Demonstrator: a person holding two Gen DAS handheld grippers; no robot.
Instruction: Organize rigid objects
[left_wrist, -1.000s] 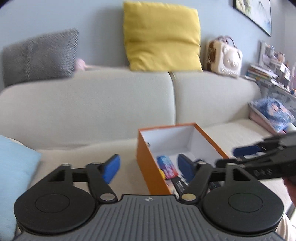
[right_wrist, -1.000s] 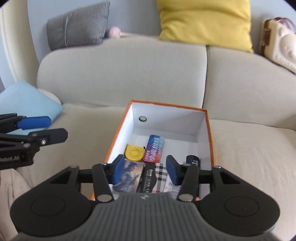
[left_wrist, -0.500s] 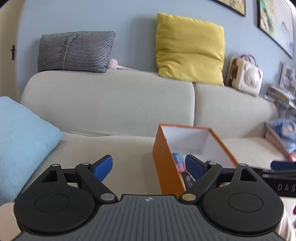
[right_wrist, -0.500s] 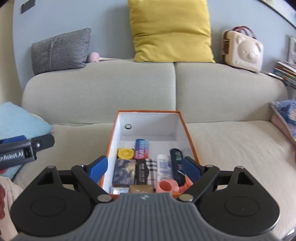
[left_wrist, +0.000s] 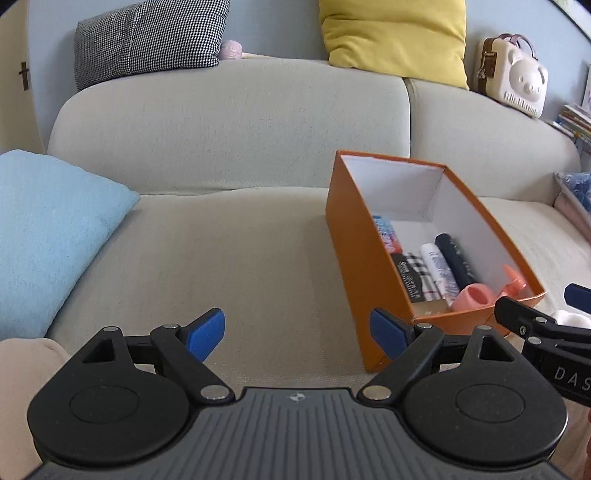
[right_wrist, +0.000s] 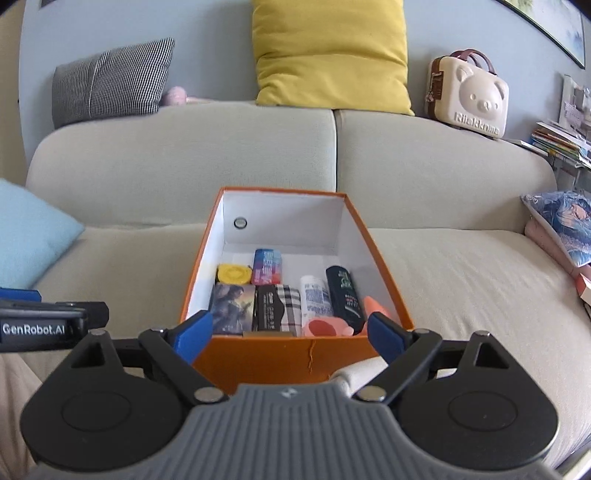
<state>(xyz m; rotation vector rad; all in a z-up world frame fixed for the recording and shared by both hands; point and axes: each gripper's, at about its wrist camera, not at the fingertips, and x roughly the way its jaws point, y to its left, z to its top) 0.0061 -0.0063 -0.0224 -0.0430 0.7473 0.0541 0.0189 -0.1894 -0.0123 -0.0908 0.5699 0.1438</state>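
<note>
Beige sofa (right_wrist: 461, 280) carries all – orange box (right_wrist: 288, 354) on seat, lid off, white inside

Light blue cushion (left_wrist: 48, 236) on seat well left of box

Left hand-held gripper (left_wrist: 297, 330) over bare seat, jaws wide apart, nothing between; right hand-held gripper (right_wrist: 290, 328) at box's near wall, jaws wide apart, empty

In box, side by side – picture card (right_wrist: 232, 308), plaid packet (right_wrist: 279, 310), white tube (right_wrist: 314, 297), black tube (right_wrist: 343, 295), pink ring (right_wrist: 321, 328); behind them yellow case (right_wrist: 233, 274)

A home living room — beige sofa (right_wrist: 443, 155), yellow cushion (right_wrist: 328, 51), bear-faced case (right_wrist: 469, 92).
</note>
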